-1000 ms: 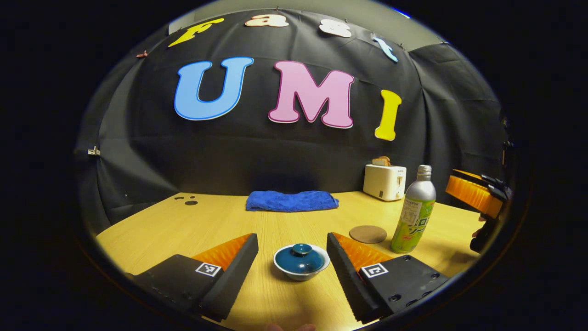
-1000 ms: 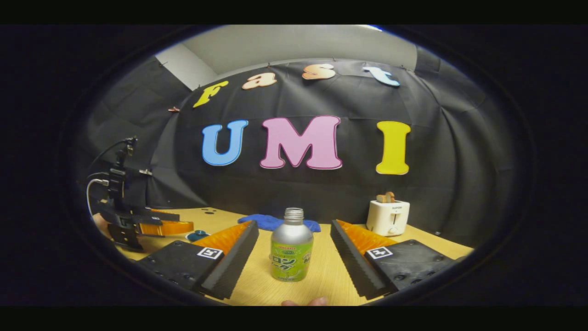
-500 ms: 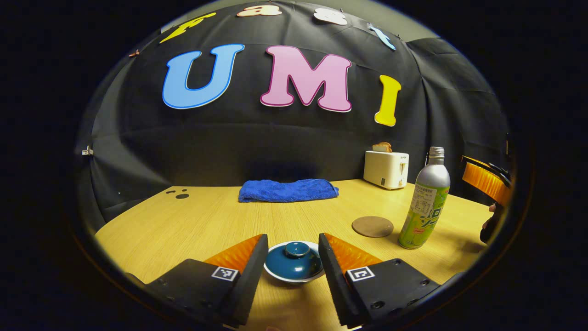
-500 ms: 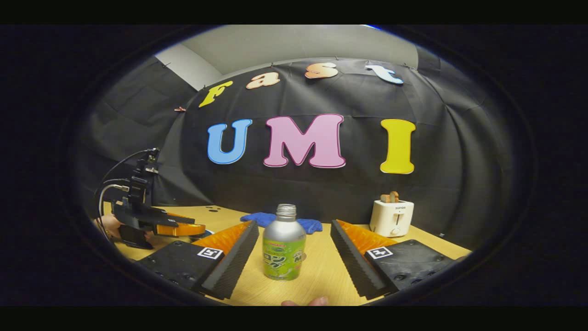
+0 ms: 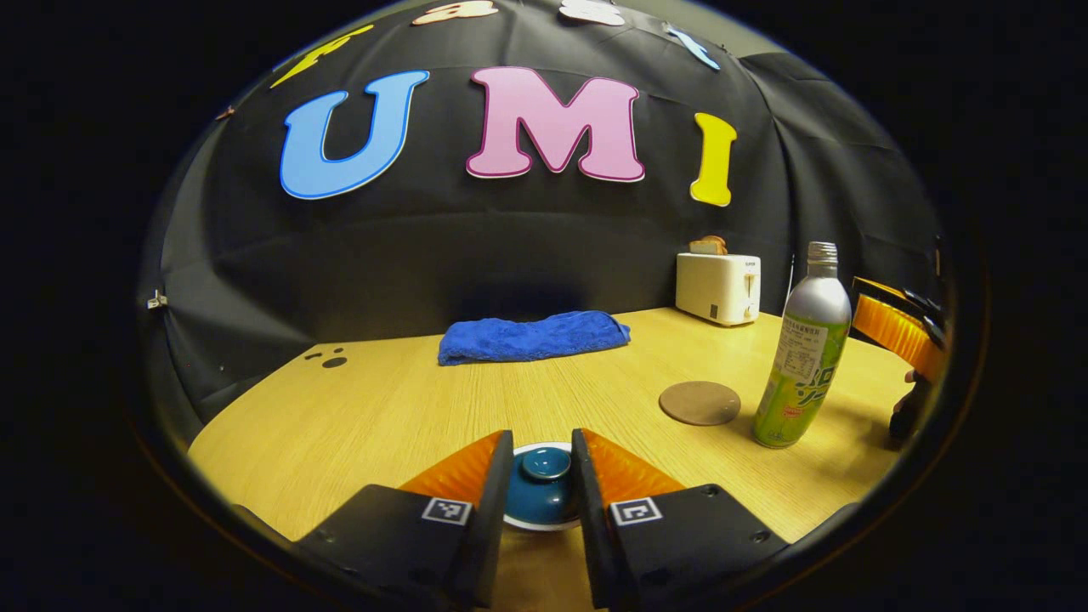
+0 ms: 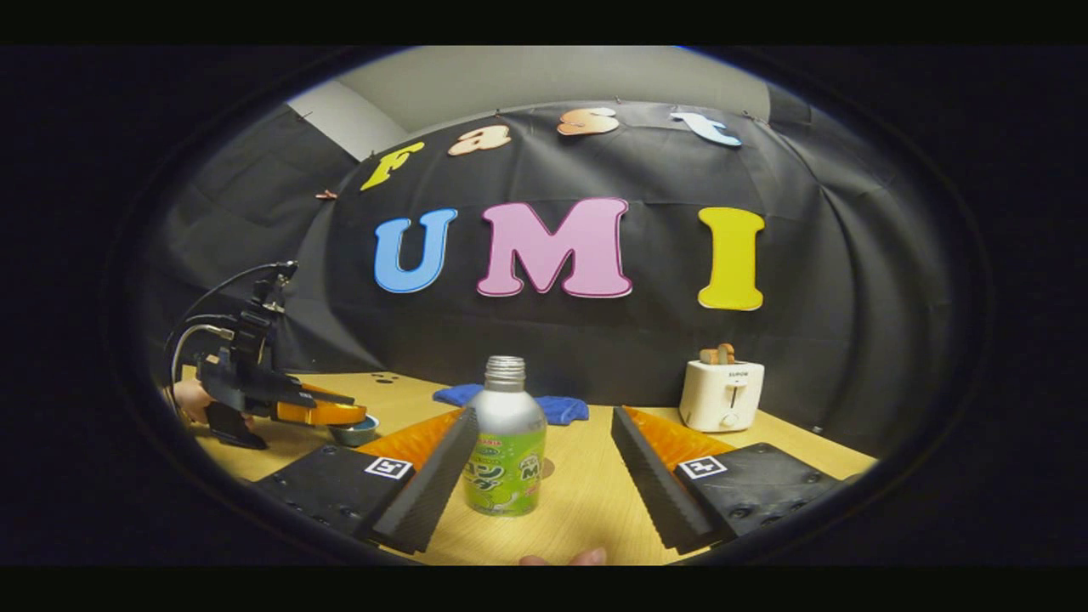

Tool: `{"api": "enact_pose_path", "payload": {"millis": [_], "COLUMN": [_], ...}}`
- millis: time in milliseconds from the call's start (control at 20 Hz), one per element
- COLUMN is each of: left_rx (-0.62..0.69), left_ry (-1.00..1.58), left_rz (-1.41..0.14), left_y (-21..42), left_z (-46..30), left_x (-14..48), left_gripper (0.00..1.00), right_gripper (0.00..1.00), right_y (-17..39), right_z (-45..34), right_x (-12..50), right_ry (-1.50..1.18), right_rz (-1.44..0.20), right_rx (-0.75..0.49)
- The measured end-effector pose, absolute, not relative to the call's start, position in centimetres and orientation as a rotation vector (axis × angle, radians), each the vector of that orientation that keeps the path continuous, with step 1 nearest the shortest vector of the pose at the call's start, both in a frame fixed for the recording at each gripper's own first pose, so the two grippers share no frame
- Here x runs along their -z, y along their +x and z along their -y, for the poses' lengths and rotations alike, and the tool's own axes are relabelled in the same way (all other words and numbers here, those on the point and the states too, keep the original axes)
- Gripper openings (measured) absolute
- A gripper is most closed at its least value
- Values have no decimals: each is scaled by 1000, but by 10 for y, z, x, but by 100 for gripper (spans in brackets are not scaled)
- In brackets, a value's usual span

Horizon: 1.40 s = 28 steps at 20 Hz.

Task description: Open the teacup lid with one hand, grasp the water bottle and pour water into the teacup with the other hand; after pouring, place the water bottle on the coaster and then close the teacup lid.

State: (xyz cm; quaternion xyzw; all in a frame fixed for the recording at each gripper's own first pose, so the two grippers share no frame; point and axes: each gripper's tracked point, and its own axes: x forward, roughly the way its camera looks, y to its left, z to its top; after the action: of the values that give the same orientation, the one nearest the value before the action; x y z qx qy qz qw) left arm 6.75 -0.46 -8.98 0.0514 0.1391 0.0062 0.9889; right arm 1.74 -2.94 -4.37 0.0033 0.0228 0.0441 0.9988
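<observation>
Left gripper view: the left tool sits low over the near edge of the desk, its two fingers drawn in narrowly on either side of the teacup lid. Whether the fingers press on the lid or stand just beside it cannot be told. The lid, with its round knob, rests on the teacup, whose pale rim shows between the fingers.

Farther out toward the right side of the desk lies the round coaster, bare on top. Just to its right stands the water bottle, upright and uncapped, apart from the coaster. At the right edge of this view the right tool appears, near the bottle.

Right gripper view: the right tool is spread wide. The water bottle stands between its fingers, close against the left finger and well apart from the right finger. At the left of this view the left tool hangs over the teacup.

Along the far edge of the desk lie a folded blue towel and, toward the far right corner, a white toaster.
</observation>
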Motion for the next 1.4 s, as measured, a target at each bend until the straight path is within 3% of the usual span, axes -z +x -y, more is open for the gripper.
{"api": "enact_pose_path", "payload": {"millis": [100, 300, 850, 950, 1000, 1100, 1250, 1400], "left_rx": [-21, -32, -128, -134, -130, -128, -138, -150], "left_ry": [103, 79, -67, -68, -74, -83, -89, -121], "left_rz": [-275, -230, -40, -25, -21, -15, -19, -12], "left_y": [66, 65, 26, 22, 21, 19, 14, 10], "left_z": [5, 3, -32, -36, -36, -38, -47, -58], "left_x": [89, 82, 33, 27, 25, 23, 23, 21], "left_gripper": [36, 31, 31, 34, 31, 31, 31, 31], "right_gripper": [96, 97, 97, 98, 97, 84, 81, 81], "right_y": [18, 19, 50, 57, 59, 59, 61, 63], "right_z": [29, 18, -9, -9, -7, -5, -5, -8], "right_x": [46, 54, 94, 102, 105, 106, 103, 92], "right_ry": [22, 51, 78, 62, 58, 63, 8, -217], "right_rz": [-52, -77, -255, -288, -301, -305, -286, -248], "right_rx": [-93, -122, -138, -121, -109, -92, -68, -44]}}
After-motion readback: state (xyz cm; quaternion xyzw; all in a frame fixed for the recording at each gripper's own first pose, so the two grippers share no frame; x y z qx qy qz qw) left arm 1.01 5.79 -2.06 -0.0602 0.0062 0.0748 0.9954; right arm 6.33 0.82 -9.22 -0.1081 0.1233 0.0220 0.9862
